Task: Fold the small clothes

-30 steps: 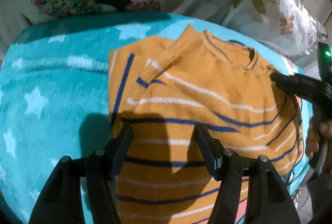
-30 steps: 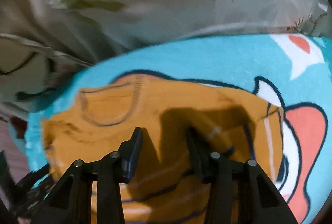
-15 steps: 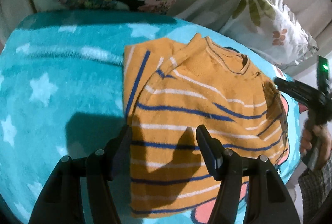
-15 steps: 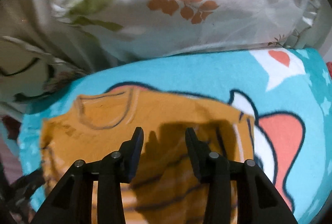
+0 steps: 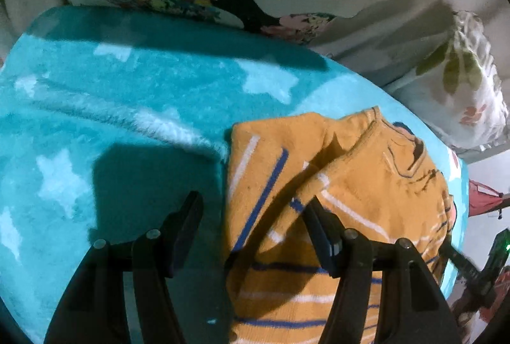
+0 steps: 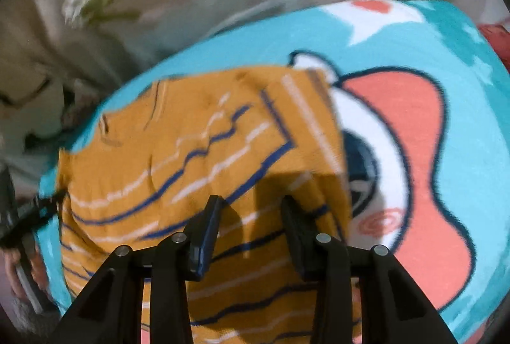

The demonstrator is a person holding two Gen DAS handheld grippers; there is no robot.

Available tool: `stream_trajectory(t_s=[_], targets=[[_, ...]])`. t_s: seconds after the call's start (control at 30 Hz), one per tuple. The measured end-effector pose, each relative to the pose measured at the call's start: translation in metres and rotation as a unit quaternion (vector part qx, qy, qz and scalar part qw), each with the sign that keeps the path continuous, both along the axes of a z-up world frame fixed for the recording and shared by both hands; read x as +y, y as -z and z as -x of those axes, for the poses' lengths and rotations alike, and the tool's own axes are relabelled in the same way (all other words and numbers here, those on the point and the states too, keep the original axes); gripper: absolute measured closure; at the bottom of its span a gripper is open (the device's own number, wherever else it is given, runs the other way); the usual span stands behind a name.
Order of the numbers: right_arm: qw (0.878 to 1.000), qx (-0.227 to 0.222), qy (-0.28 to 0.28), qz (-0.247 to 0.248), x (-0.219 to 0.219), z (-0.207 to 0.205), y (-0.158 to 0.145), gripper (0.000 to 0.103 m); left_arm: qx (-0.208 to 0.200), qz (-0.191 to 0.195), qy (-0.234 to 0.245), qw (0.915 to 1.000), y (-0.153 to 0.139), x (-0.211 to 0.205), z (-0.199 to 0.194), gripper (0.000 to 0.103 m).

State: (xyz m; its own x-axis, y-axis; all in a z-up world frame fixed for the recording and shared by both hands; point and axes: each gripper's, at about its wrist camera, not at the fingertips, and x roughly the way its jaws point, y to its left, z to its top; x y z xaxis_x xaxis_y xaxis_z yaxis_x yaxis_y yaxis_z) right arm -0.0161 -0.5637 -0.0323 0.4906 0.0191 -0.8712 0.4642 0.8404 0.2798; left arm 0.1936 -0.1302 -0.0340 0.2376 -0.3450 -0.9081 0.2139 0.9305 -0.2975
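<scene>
Here, ribbed striped sweater [image 5: 350, 203] (fleecy blanket [image 5: 127, 108])

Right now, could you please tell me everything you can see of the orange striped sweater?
The orange striped sweater looks like a soft knit, mustard orange with thin blue and white stripes and a ribbed round collar. It lies flat on the turquoise star blanket, both sleeves folded in across the body. Both claws sit over it with jaws apart, gripping nothing; whether their tips touch the cloth I cannot tell.
</scene>
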Motion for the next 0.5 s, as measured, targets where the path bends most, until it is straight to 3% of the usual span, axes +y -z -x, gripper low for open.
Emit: stream_trajectory(t_s=[0.13, 0.27, 0.4, 0.5], targets=[[1.000, -0.021, 0.003, 0.006, 0.004, 0.010, -0.022, 0.059, -0.008, 0.007, 0.022, 0.9997, -0.011, 0.009, 0.025, 0.040], [0.998, -0.040, -0.050, 0.014, 0.037, 0.000, -0.038, 0.059, -0.029, 0.008, 0.047, 0.9984, -0.023, 0.007, 0.046, 0.040], [0.993, -0.022, -0.108, 0.033, 0.076, -0.030, -0.028, 0.059, -0.058, 0.002, 0.106, 0.9927, -0.036, -0.026, 0.051, 0.040], [0.992, -0.003, -0.126, 0.029, 0.088, -0.058, -0.012, 0.059, -0.048, 0.017, 0.104, 0.9933, -0.027, -0.044, 0.029, 0.040]])
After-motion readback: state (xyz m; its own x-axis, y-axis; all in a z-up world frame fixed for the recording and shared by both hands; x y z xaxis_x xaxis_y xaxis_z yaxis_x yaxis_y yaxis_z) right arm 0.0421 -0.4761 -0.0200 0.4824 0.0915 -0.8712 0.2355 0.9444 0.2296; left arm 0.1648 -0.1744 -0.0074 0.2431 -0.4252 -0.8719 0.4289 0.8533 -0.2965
